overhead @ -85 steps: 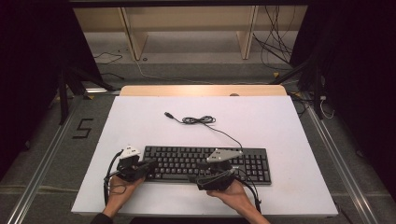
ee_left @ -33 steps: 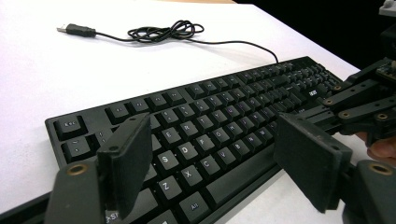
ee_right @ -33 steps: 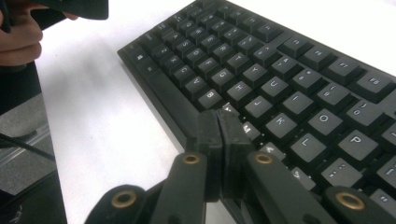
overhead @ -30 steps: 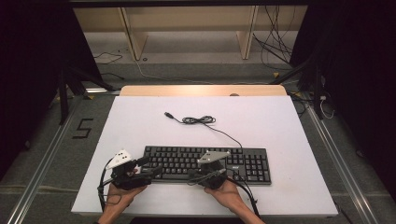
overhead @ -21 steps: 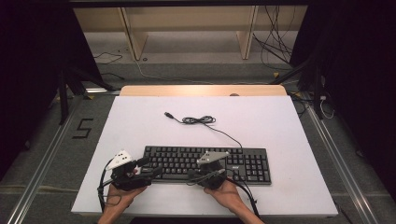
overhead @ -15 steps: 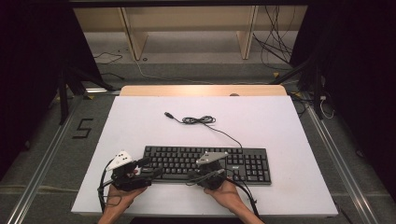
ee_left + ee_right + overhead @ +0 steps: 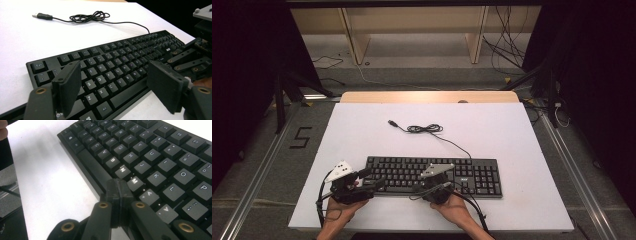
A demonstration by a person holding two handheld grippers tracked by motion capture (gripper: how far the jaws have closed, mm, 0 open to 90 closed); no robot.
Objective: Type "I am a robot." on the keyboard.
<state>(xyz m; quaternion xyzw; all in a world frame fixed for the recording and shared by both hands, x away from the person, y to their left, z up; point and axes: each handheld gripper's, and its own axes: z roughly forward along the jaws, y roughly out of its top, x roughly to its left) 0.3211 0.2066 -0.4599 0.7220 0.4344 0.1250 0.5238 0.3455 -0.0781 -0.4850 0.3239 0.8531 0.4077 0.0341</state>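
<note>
A black keyboard [image 7: 432, 175] lies across the near middle of the white table [image 7: 362, 130]. Its thin cable [image 7: 424, 129] runs back to a loose coil and a USB plug. My left gripper [image 7: 372, 178] sits at the keyboard's left front corner. In the left gripper view it [image 7: 113, 72] is open, its pads spread above the lower letter rows of the keyboard [image 7: 112, 70], with nothing between them. My right gripper [image 7: 432, 184] is at the front edge near the middle. In the right gripper view it [image 7: 118, 183] is shut and empty, tips over the space bar's end beside the M key [image 7: 135, 181].
The coiled cable [image 7: 87, 17] and plug lie on bare table behind the keyboard. The right gripper's linkage [image 7: 192, 60] shows at the far right of the left gripper view. A wooden strip [image 7: 427, 96] edges the table's far side; dark floor and rails flank it.
Since the earliest frame both grippers have shifted a little to the left along the keyboard's front. Over the last second nothing has visibly moved.
</note>
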